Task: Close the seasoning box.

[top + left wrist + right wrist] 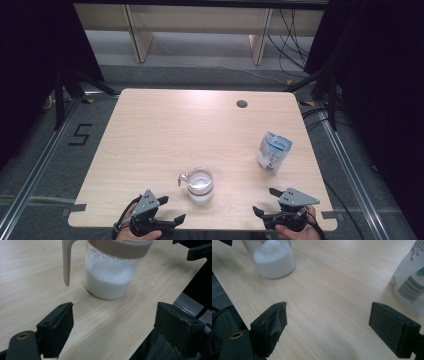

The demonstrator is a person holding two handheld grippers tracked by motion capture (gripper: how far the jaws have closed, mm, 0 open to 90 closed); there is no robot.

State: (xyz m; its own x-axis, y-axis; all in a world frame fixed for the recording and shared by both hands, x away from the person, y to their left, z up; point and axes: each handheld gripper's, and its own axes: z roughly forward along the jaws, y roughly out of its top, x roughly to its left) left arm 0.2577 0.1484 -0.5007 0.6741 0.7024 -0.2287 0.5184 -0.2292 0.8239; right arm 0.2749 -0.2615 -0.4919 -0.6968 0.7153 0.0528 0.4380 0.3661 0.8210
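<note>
A clear jug (200, 185) with a handle and a brownish collar, part filled with white powder, stands near the table's near edge, roughly midway along it. The left gripper (171, 210) sits at the near edge just left of the jug, its jaws spread wide with nothing between them; in the left gripper view the jug (110, 272) stands just ahead of the open jaws, untouched. The right gripper (266, 201) rests at the near edge toward the right corner, jaws likewise wide and empty. A white refill pouch (274, 151) stands closer to the table's right edge, well apart from the jug.

The work appears to be at its start, with neither item taken up. The next move likely calls for one gripper to close on the jug's body or handle while the other goes for the pouch.

The jug's rim is cut off in both gripper views, so whether a lid is on cannot be told. The pouch's print is too small to read.
</note>
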